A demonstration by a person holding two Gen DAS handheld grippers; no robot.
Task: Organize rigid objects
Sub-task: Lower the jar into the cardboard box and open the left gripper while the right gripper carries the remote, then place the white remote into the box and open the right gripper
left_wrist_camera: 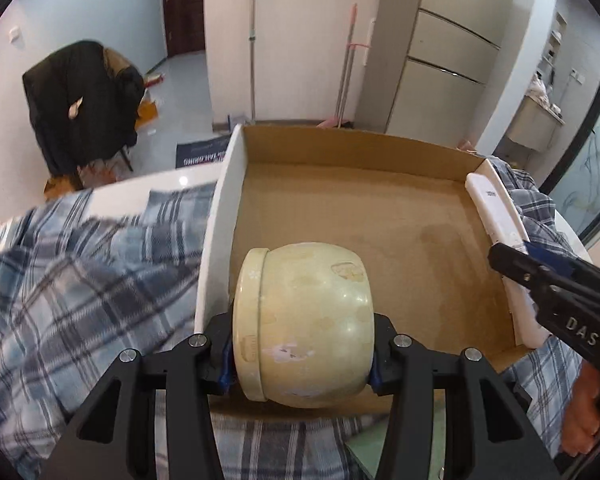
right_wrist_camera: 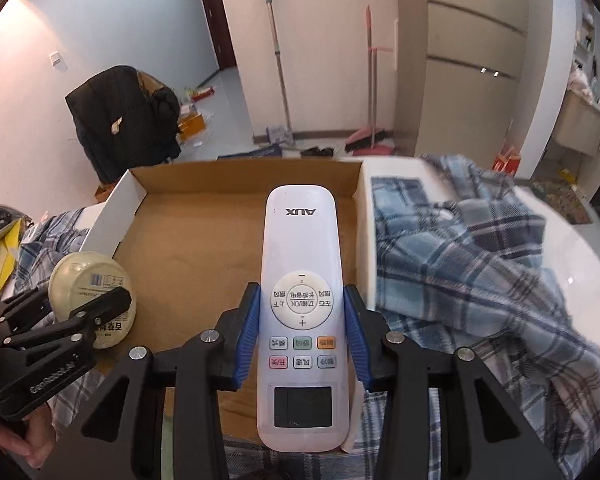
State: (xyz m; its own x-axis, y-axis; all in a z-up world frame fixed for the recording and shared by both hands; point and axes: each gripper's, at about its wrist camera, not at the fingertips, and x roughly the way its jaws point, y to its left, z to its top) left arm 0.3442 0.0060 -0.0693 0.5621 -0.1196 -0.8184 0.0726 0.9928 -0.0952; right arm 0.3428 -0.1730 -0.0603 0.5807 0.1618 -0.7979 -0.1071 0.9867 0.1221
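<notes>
I am at the placing step: my left gripper [left_wrist_camera: 302, 354] clamps a cream lidded jar [left_wrist_camera: 304, 320] over the cardboard box's [left_wrist_camera: 340, 148] near left corner, and my right gripper [right_wrist_camera: 302, 344] pinches a white AUX remote [right_wrist_camera: 301, 292] above its right side. The jar lies sideways, lid leftward; the remote's long axis points toward the far wall. Next I should lower both and release.
</notes>
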